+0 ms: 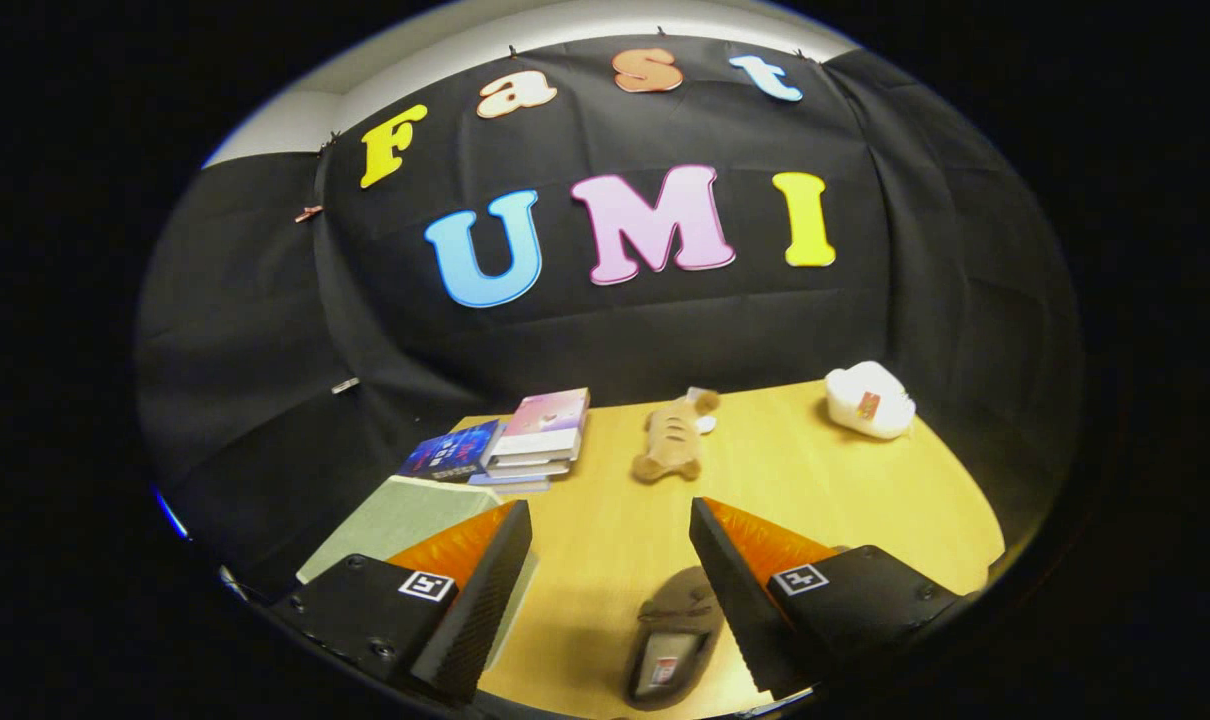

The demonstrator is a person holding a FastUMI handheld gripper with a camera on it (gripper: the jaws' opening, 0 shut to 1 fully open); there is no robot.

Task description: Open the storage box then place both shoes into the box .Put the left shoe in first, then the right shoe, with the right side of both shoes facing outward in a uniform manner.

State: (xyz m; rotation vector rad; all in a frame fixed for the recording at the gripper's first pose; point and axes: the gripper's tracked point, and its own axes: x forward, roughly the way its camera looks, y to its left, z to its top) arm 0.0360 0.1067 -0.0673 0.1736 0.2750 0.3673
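Observation:
A dark brown shoe lies on the wooden table, low between my fingers and close against the right one. My gripper is open above the table, nothing between its fingers. A pale green storage box with its lid down sits behind the left finger, partly hidden by it. A second, white shoe-like item rests at the far right of the table.
A stack of books and a blue book lie at the far left of the table. A tan plush toy lies beyond the fingers, mid-table. The black cloth wall stands right behind the table.

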